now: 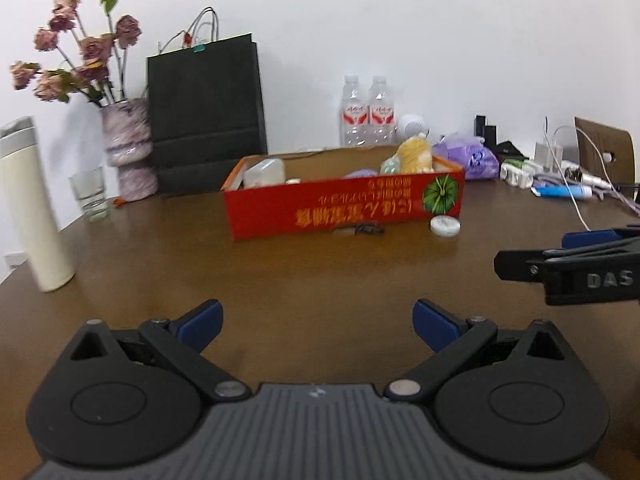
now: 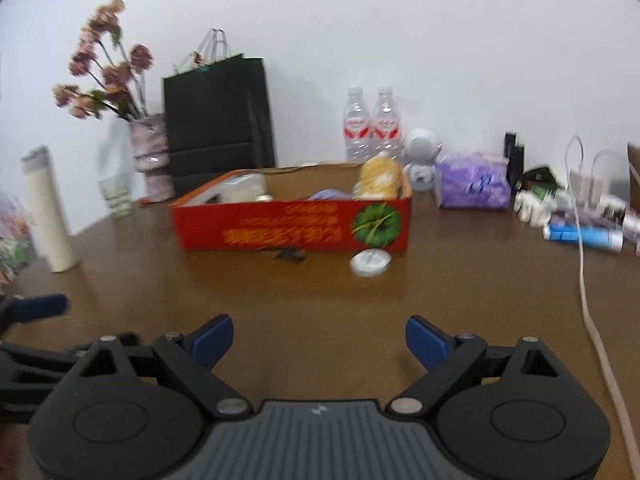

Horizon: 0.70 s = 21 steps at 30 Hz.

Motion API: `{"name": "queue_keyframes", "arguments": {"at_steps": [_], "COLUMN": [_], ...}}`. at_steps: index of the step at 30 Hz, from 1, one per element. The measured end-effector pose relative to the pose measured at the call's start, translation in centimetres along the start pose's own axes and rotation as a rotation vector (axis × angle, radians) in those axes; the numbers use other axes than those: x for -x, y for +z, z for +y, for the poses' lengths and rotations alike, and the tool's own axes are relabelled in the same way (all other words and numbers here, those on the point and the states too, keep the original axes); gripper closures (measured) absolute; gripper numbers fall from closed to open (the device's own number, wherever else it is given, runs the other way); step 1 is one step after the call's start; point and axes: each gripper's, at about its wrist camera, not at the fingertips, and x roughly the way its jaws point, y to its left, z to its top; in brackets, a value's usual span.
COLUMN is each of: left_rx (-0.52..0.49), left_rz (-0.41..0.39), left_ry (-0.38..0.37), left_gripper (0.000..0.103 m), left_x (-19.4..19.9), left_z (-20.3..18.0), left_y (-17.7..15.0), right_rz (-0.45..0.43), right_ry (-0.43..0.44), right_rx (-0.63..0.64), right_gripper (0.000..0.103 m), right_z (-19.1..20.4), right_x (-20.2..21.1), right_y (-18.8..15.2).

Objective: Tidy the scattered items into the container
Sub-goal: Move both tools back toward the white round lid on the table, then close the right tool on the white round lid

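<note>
White round tin (image 1: 445, 226) beside red box (image 1: 344, 208).

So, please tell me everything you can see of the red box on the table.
The red box is a shallow open tray, seemingly cardboard: red outside, brown inside, standing flat on the wooden table. Its near wall bears upside-down orange print and a round green picture at the right end. Inside lie a yellow soft item, a pale container and smaller things. A white round disc lies at its front right corner.

Table (image 1: 320, 272): glossy brown wood. Box (image 1: 344, 206): red printed cardboard. Bottles (image 1: 366, 112): clear plastic. Bag (image 1: 206, 116): matt black paper.
</note>
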Motion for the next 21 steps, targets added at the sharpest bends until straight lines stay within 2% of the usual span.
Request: {"name": "queue_keyframes", "arguments": {"at_steps": [2,5,8,10,11,14,15,17,19,21], "left_rx": [0.020,0.062,0.072,0.057,0.053,0.053,0.052,0.043,0.033,0.028], "left_rz": [0.015,0.056,0.087,0.097,0.109,0.144,0.150,0.155,0.167,0.174], "left_ry": [-0.008,-0.023,-0.058,-0.082,-0.091,-0.120,-0.129,-0.141,-0.155,-0.168], "left_gripper": [0.009,0.021,0.022,0.024,0.026,0.031,0.033,0.045,0.051,0.052], "left_x": [-2.2,-5.6,-8.8,-10.8,-11.9,-14.7,-15.4,-16.6,-17.8,-18.8], "left_z": [0.4,0.7,0.4,-0.1,-0.4,-1.2,-1.6,-2.3,-3.0,-3.6], "left_y": [1.1,2.7,3.9,4.5,4.8,5.4,5.6,6.0,6.4,6.7], "right_rz": [0.015,0.063,0.126,0.169,0.187,0.198,0.198,0.206,0.204,0.178], "right_ry": [-0.018,-0.019,-0.018,-0.015,-0.011,0.010,0.011,0.010,0.025,0.038], "right_rx": [-0.007,0.011,0.034,0.049,0.054,0.061,0.071,0.086,0.071,0.039], "right_gripper": [0.015,0.025,0.033,0.047,0.049,0.056,0.065,0.065,0.065,0.065], "right_z": [-1.4,-2.8,-3.3,-3.5,-3.5,-3.7,-3.8,-3.9,-4.3,-4.9], "right_x": [-2.6,-7.3,-12.0,-14.5,-15.4,-16.7,-16.8,-16.8,-16.2,-15.3], "right_y": [1.4,3.2,4.4,4.7,4.7,4.9,4.9,5.0,5.0,5.3]}}
